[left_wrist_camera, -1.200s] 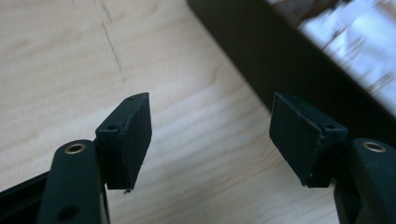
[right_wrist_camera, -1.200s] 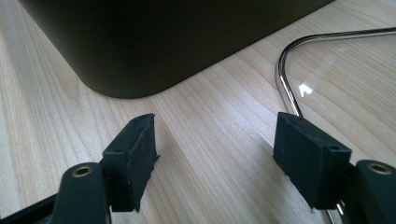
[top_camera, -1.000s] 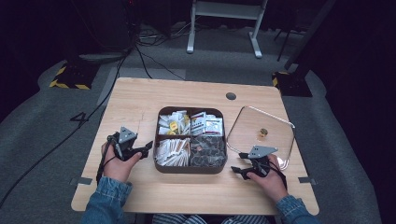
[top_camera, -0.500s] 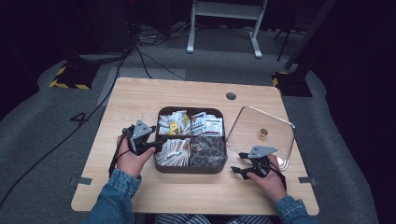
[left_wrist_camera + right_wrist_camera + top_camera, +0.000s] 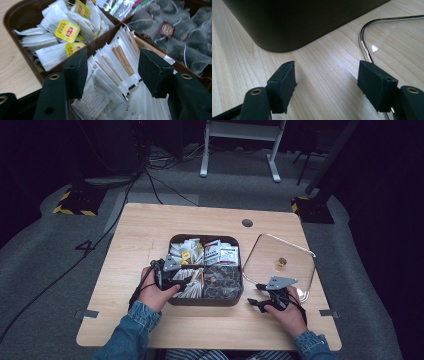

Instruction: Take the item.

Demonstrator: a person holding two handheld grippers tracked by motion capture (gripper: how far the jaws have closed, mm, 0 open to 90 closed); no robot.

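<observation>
Now four compartments in one box (image 5: 205,301) (both grippers' jaws spread, nothing pinched).

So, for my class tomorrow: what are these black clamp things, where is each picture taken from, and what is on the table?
A person sits at a wooden table holding a hand-operated gripper in each hand. The high view looks down from above; the other two pictures come from cameras riding on the grippers, looking along their black fingers.

On the table stands a brown divided box of tea bags and sachets, with its clear lid lying beside it.

The left gripper hovers over the white sachets; its fingers have just been closing, though nothing is pinched yet. The right gripper is open over bare table, between box and lid, holding nothing.
</observation>
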